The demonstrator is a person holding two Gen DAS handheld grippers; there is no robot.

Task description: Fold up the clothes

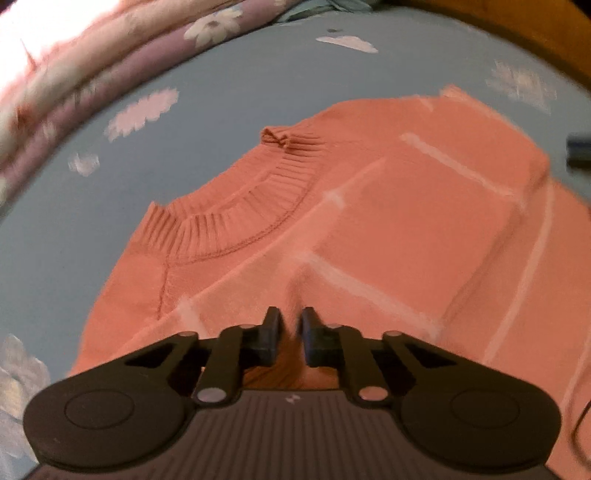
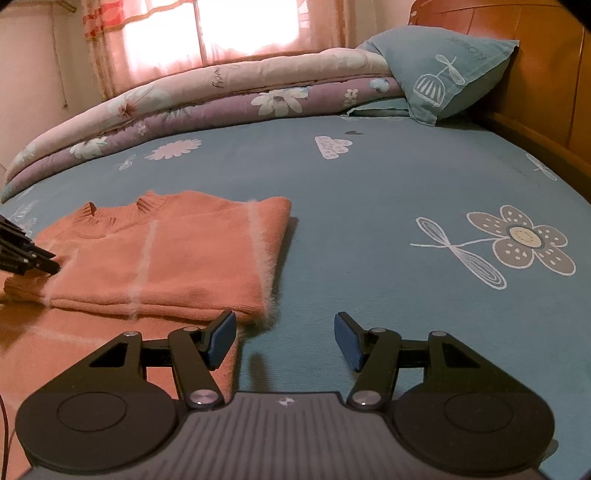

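Sweater (image 2: 162, 258), salmon with pale grid lines, is laid partly folded on the teal bedsheet (image 2: 369, 192), collar toward the rolled quilt (image 2: 184, 107). A raised pinch of its fabric is clamped between the nearly closed fingers of the left gripper (image 1: 291, 325). The right gripper (image 2: 285, 338) is held wide apart and empty above the sheet, just beside the sweater's folded edge.

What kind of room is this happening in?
Most likely a home bedroom. The work surface is a bed with a teal flower-print sheet, backed by a wooden headboard. A folded quilt and a pillow lie along its far side, under a curtained window.
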